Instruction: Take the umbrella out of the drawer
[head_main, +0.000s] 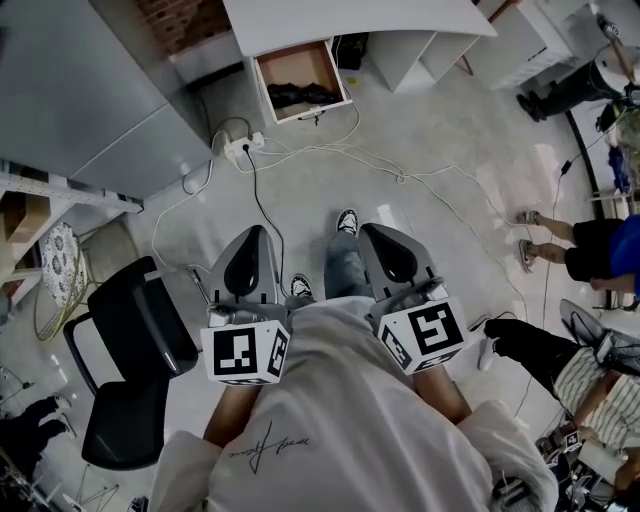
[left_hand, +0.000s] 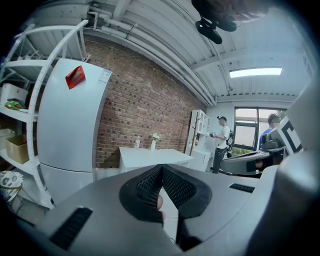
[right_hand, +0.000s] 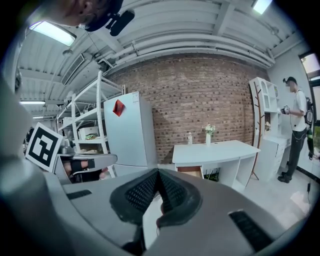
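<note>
Left gripper and right gripper both closed, empty; open drawer well ahead contains dark umbrella.

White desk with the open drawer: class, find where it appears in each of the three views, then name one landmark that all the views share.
Head view: white desk at the top edge, centre; its drawer is pulled open toward the person.
Left gripper view: low centre-left; drawer out of sight.
Right gripper view: right of centre; drawer open under its left end.
Shared landmark: the brick wall behind the desk.
</note>
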